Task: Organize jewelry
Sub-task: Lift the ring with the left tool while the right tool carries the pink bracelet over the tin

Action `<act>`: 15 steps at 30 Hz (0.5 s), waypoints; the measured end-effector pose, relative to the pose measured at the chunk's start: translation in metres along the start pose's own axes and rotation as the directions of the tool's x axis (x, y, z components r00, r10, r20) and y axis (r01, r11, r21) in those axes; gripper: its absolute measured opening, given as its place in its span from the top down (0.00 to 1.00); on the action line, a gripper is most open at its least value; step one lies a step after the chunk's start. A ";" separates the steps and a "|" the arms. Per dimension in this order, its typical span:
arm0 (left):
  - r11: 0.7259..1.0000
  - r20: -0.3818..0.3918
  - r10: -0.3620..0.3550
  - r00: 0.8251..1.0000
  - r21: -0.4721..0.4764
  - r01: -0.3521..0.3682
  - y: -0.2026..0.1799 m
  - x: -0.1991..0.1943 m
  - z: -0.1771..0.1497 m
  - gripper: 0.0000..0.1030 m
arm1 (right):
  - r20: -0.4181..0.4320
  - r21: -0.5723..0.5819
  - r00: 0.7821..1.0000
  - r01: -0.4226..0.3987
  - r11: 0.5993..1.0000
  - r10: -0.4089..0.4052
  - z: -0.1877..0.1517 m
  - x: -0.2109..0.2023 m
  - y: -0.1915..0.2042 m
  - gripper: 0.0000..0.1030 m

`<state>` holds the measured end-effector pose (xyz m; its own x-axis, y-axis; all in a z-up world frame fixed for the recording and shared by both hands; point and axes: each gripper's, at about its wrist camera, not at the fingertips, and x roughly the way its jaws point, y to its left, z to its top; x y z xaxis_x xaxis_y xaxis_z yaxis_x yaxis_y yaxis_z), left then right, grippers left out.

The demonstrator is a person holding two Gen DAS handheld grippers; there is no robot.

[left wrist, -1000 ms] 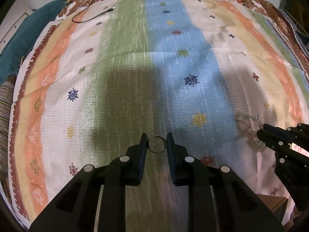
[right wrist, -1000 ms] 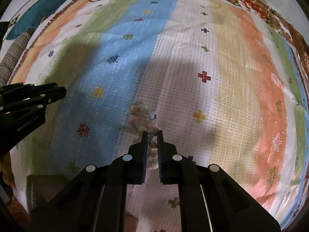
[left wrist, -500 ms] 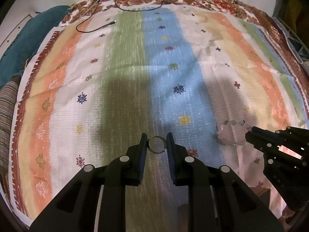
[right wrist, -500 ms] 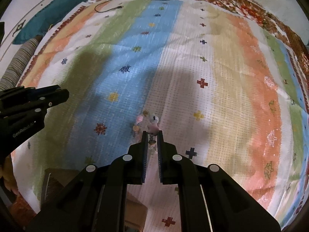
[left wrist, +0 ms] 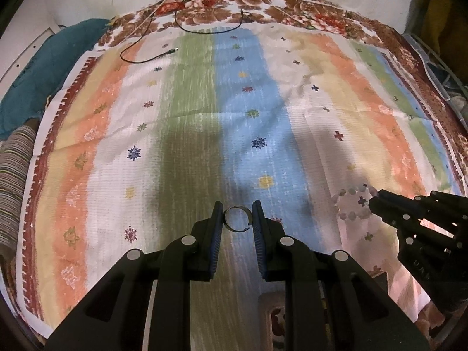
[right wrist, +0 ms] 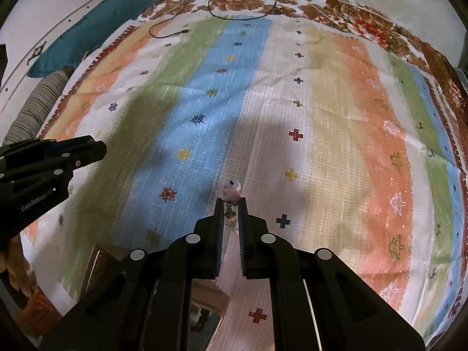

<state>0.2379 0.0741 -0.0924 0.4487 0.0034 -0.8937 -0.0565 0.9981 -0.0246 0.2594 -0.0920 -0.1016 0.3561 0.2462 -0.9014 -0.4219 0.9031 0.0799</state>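
2 tools over a striped, patterned cloth [left wrist: 187,117] spread on a bed. Left tool [left wrist: 237,215] clamps a thin metal ring [left wrist: 237,219] btwn its fingertips, ring upright w/ its gap facing the right finger. Right tool [right wrist: 231,204] is nearly closed on a pastel bead bracelet [right wrist: 231,191]; from the right wrist view, beads poke out just past the tips & a few sit btwn the pads. From the left wrist view the bracelet [left wrist: 352,201] hangs as a loop off the right tool's [left wrist: 377,201] tips, well right of the left tool. Black cable [left wrist: 146,55] lies far ahead, near the cloth's floral border. Teal pillow [right wrist: 87,32] far ahead-left. Wooden box [right wrist: 204,307] edge shows under the right tool.
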 end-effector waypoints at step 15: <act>0.999 0.059 -0.030 0.998 0.043 0.028 -0.014 -0.037 -0.012 0.81 | 0.083 0.018 0.997 -0.007 1.000 0.006 -0.008 -0.038 0.002 0.90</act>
<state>0.2118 0.0588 -0.0641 0.5019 -0.0231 -0.8646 -0.0056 0.9995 -0.0300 0.2390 -0.1025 -0.0709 0.4217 0.2798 -0.8625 -0.4098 0.9073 0.0940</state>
